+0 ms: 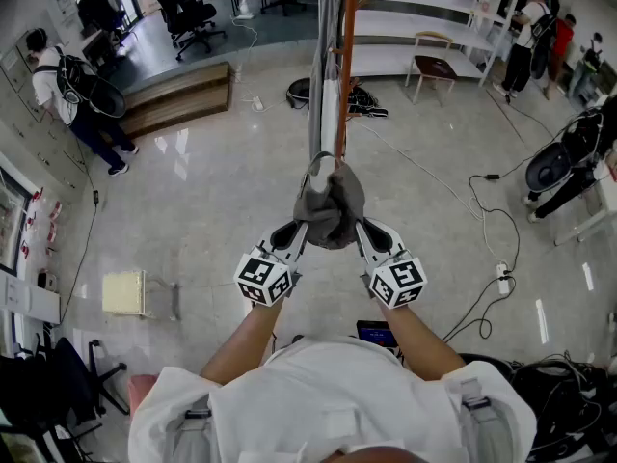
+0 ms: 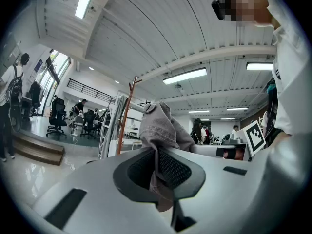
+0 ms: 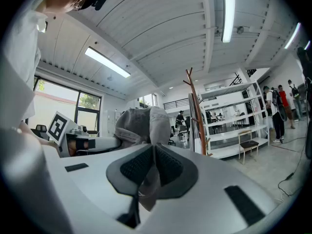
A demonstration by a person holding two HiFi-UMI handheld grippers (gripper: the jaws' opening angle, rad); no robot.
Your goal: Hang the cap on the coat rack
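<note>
While between all four fingers (image 2: 171,168), cap (image 1: 332,208).

Open-plan office and lab hall in which I stand. Polished pale floor (image 1: 212,191) with loose cables (image 1: 490,177) and a power strip (image 1: 502,278); wheeled office chairs (image 1: 188,8) near a low wooden step (image 1: 178,95); white shelving (image 1: 424,27) with a small chair (image 1: 432,64) before it; a floor fan (image 1: 548,168); tall windows (image 3: 73,101); ribbed ceiling (image 3: 161,28) with strip lights (image 3: 227,11); people with backpacks (image 1: 58,80) standing about.

Matt grey cloth cap (image 1: 332,206), smooth orange-brown coat rack (image 1: 346,56), glossy floor (image 1: 207,186)
</note>
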